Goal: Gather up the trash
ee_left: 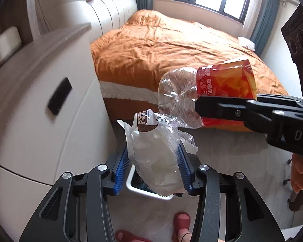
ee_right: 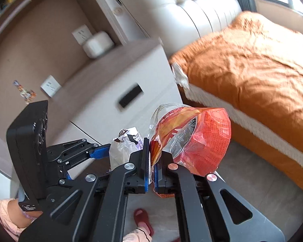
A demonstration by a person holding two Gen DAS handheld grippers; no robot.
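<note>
A crumpled clear and white plastic wrapper (ee_left: 149, 137) sits between the blue pads of my left gripper (ee_left: 152, 151), which is shut on it. Directly below it is a white trash bin (ee_left: 131, 183) with a dark inside, mostly hidden by the wrapper. My right gripper (ee_left: 200, 109) comes in from the right, shut on a crushed clear bottle (ee_left: 192, 92) with a red and orange label. In the right wrist view, the right gripper (ee_right: 152, 151) pinches the bottle (ee_right: 198, 141) by its flattened end. The left gripper (ee_right: 109, 151) and wrapper (ee_right: 123, 149) are just to its left.
A white nightstand (ee_left: 59, 96) with a dark handle stands close on the left, with a small white box (ee_left: 4, 46) on top. A bed with an orange cover (ee_left: 171, 50) fills the back. A person's feet in red slippers (ee_left: 181, 221) stand on the pale floor.
</note>
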